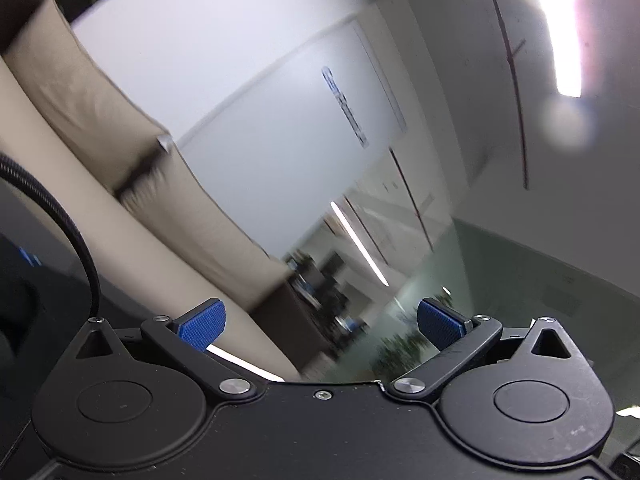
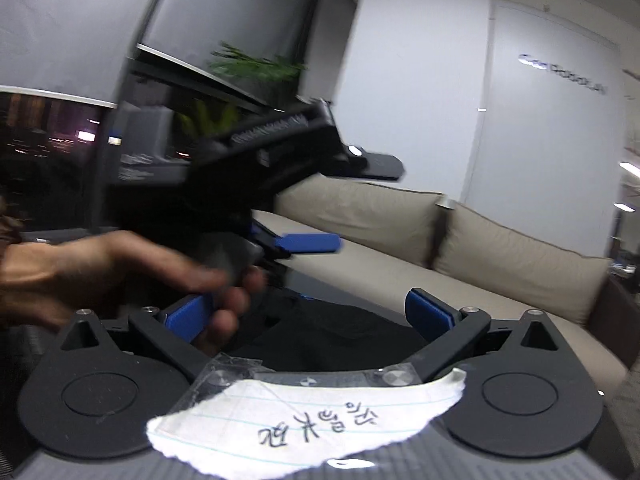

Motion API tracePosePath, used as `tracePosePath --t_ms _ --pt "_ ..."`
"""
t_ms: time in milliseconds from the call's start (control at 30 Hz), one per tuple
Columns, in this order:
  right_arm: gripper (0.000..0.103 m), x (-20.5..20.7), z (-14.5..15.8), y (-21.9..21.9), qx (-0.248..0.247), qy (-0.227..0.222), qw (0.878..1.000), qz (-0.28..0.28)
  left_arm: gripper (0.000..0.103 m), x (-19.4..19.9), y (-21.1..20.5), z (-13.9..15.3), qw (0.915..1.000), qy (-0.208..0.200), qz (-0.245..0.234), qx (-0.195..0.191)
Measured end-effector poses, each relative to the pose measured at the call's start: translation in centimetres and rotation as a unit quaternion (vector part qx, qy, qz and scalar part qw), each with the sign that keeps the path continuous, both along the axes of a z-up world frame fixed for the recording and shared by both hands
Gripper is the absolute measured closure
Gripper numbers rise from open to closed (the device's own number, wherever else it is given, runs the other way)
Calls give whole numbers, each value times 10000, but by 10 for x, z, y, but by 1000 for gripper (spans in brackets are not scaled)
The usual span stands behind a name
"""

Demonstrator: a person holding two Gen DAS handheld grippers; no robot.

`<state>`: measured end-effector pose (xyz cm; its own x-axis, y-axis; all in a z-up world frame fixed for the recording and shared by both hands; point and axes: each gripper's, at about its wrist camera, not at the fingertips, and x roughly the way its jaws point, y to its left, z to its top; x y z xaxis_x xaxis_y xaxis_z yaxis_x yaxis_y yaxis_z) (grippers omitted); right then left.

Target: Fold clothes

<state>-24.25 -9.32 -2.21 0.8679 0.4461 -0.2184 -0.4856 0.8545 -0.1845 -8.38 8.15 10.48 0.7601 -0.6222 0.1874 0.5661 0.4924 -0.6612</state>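
Both claws gape wide and empty. The left gripper (image 1: 322, 326) tilts up over the beige sofa (image 1: 168, 216). A dark garment (image 2: 320, 332), probably clothing, lies just below the right gripper (image 2: 310, 316), sofa edge beyond.

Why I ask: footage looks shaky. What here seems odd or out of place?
A torn paper note is taped crookedly on the right tongs. The left tongs point up at the wall, not at the dark garment.
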Motion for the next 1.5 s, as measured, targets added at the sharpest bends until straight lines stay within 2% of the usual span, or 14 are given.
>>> tracePosePath --t_ms 100,233,400,567,633,833,1000,1067,1133,1233,1300,1333,1433,1500 --pt "0 -1 4 -12 465 429 9956 686 2 -2 2 2 9990 -206 219 322" --pt "0 -9 6 -15 905 670 9856 1258 2 -17 -13 3 9970 -598 -58 487" --pt "0 -14 10 -10 1161 765 9781 1552 2 -21 -19 -1 9978 -492 -268 367" --pt "0 -15 13 -6 994 739 9797 1576 2 -17 -15 -1 9983 -458 -344 137" --pt "0 -17 14 -6 940 693 9807 1571 2 -15 -15 -1 9986 -454 -240 161" --pt "0 -13 15 -4 1039 779 9793 1553 2 -23 -17 -2 9965 -632 -517 186" --pt "0 -15 10 0 945 704 9806 1568 2 -21 -10 -7 9976 -430 -520 -126" --pt "0 -18 8 4 740 579 9835 1546 2 -20 -13 -7 9981 -345 -506 55" --pt "0 -20 7 7 600 602 9858 1449 2 -22 -16 -6 9974 -456 -412 368" --pt "0 -23 4 -2 676 1062 9865 1047 2 -21 -10 -4 9967 -543 -85 605" --pt "0 -29 -7 -23 925 1632 9806 570 2 -17 -5 -3 9966 -449 67 687" --pt "0 -35 -15 -37 1085 2005 9732 307 2 -15 -3 -3 9965 -403 139 724" --pt "0 -56 -45 -82 1477 3051 9392 -540 2 -12 0 -3 9969 -323 227 681" --pt "0 -72 -68 -111 1625 3613 9105 -1185 2 -13 1 -3 9973 -308 214 638"
